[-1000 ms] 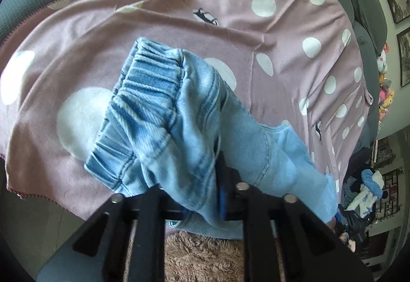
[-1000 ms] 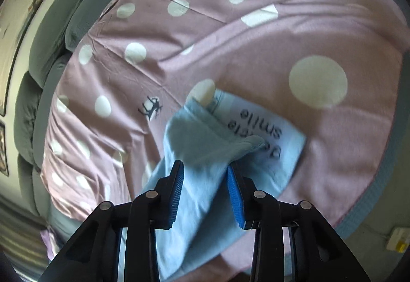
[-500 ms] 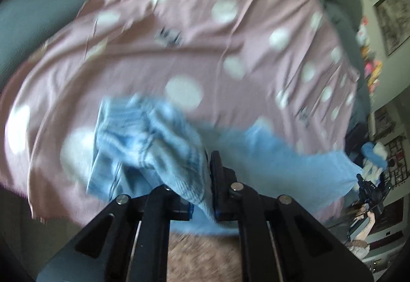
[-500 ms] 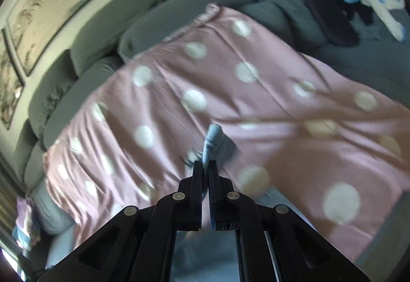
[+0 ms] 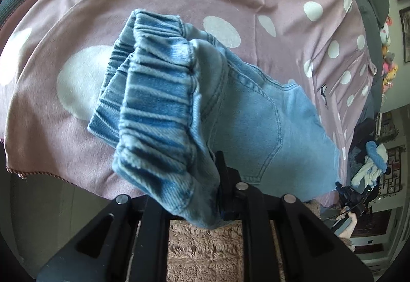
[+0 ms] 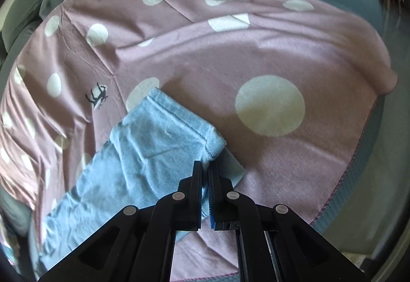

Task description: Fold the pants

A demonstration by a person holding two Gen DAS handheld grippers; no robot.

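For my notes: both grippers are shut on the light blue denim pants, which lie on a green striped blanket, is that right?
Not quite: the left gripper and right gripper do grip the light blue denim pants, but both wrist views show a pink blanket with white polka dots.

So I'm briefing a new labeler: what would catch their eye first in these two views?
The bunched elastic waistband of the light blue denim pants fills the left view, clamped in the left claw. In the right view, the right claw pinches a hemmed leg end. Under both lies a pink sheet with big white dots.
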